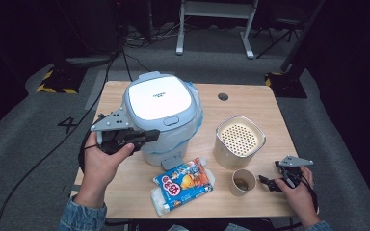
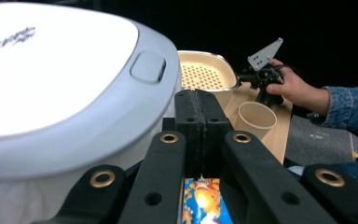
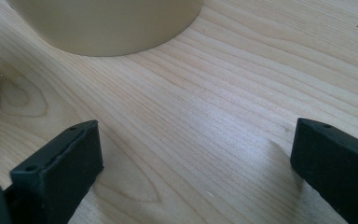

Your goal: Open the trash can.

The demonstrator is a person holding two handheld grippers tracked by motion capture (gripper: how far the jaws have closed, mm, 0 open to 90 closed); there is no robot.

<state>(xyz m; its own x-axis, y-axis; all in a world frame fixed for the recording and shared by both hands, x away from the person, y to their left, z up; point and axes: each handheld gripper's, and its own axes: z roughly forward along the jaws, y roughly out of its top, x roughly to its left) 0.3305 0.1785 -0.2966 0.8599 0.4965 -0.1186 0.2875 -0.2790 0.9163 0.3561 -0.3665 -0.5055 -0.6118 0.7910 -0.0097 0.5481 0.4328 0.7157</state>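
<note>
The lidded bin (image 1: 163, 115) was a pale blue-grey, rounded-square container with a flat white panel on its closed lid, a small latch button at the lid's front edge and a foot pedal at its base. A plastic liner bulged beneath the lid. It stood upright, left of the cream canister (image 1: 239, 141) with the perforated top, and just behind the colourful snack packet (image 1: 183, 185) lying flat.

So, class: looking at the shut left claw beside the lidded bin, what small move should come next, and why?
Probably bring the left claw, its jaws shut on nothing, up over the bin and press the lid's button. The lid is closed, the claw hangs at the bin's side near that button, and the right claw rests open on the table by the paper cup.
</note>
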